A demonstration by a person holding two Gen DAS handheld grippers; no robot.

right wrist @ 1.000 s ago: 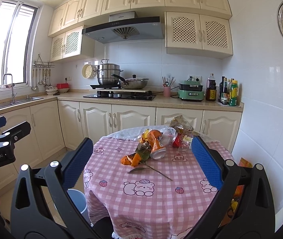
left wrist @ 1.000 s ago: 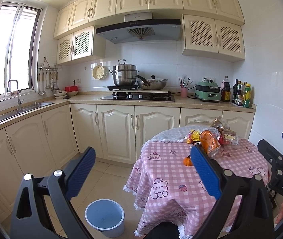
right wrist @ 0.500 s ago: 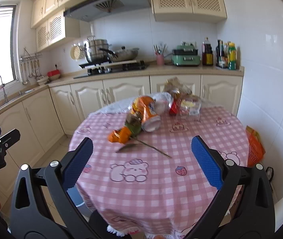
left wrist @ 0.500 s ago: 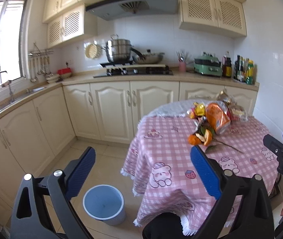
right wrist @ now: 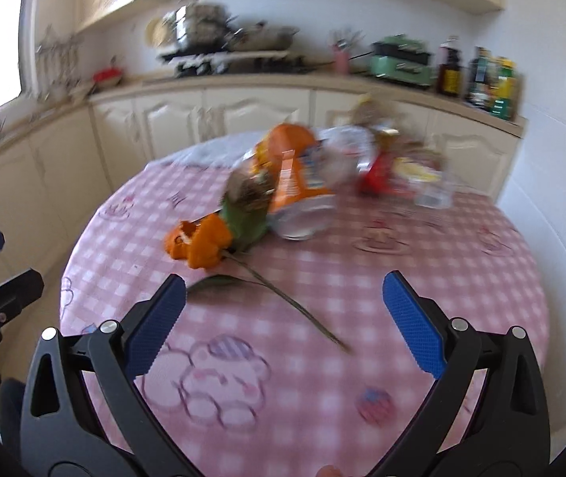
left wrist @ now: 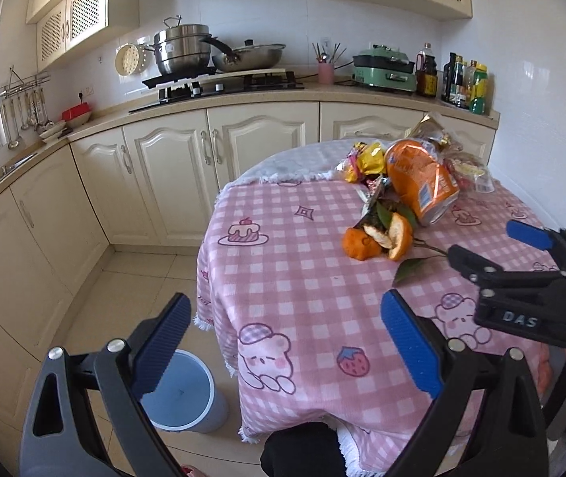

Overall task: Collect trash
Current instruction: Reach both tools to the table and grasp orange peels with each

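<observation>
Both tongs are held wide, nothing gripped: left gripper (left wrist: 283,342), right gripper (right wrist: 281,320). Orange peel (right wrist: 199,244) and leafy stem (right wrist: 283,298) lie mid-table on pink tablecloth (right wrist: 461,278). Peel judged light, soft; best pinched at its curled edge.

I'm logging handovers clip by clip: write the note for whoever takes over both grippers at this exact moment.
Left gripper: open, empty, hovering near the table's edge, above the floor.
Right gripper: open, empty, over the pink checked tablecloth, with the thin leafy stem lying between its fingers but not gripped.
Trash all sits on the table: orange peel pieces, a tipped orange snack canister, yellow crumpled wrappers, a clear plastic cup.
Light blue round bin stands on the floor beside the table; it looks empty.
Done: nothing collected yet.
Left: pick up every piece and drop it in the bin.
</observation>
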